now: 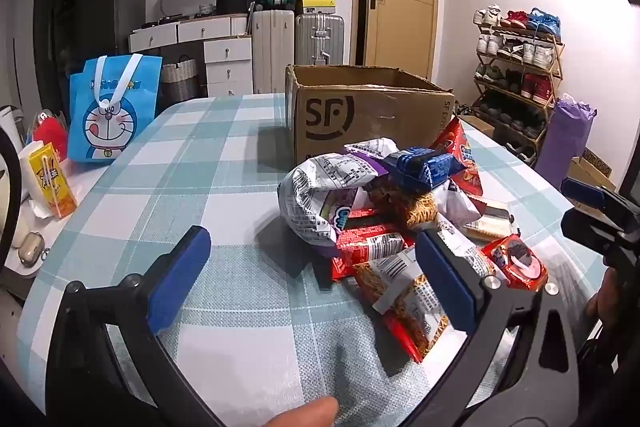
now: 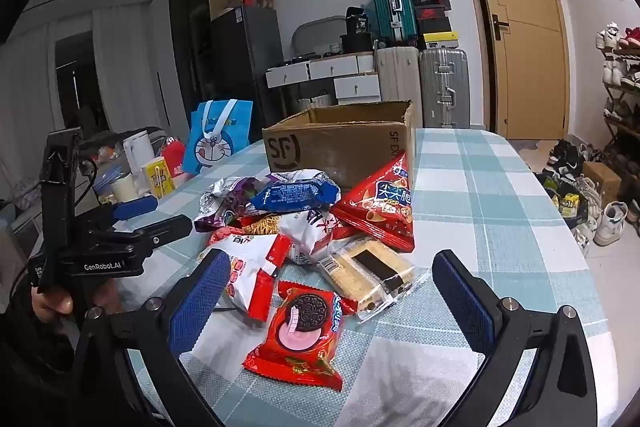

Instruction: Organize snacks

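Both claws gaped wide, empty — left claw (image 1: 316, 275), right claw (image 2: 340, 303) hovered over snack pile (image 2: 304, 227) on desk (image 2: 480, 187); cardboard box (image 2: 340, 143) behind.

Both cameras look forward and slightly down over the bench (image 1: 224, 163), close to the snack pile (image 2: 304, 227). Both views share the pile and the cardboard box (image 1: 360, 115) behind it.

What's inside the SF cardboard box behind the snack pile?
The cardboard box stands open-topped, but both views show only its outer walls and a strip of bare inner wall near the rim. Its floor and any contents are hidden by the front wall; the snack pile lies outside it.
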